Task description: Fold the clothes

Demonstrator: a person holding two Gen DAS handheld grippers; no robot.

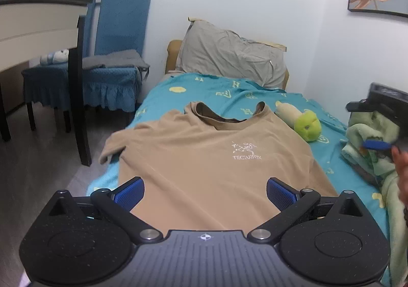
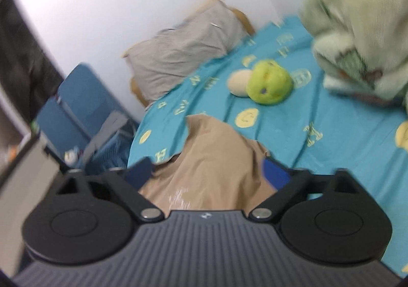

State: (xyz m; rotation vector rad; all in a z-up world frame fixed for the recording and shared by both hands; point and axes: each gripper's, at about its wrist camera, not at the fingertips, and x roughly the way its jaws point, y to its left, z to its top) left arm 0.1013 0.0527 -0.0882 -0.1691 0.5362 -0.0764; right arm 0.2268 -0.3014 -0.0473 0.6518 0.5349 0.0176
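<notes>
Both grippers spread, empty: left gripper (image 1: 205, 191) and right gripper (image 2: 207, 176) hover over tan T-shirt (image 1: 204, 159), flat, logo up, on bed (image 1: 229, 93). Unfolded; likely grasp stage, next needs edge pinch.

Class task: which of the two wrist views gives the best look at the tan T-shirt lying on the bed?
The left wrist view: the tan T-shirt lies spread across the blue sheet, with its collar, white chest logo and one sleeve sharp. The right wrist view is motion-blurred and shows only part of the shirt between the open fingers, its logo smeared.
</notes>
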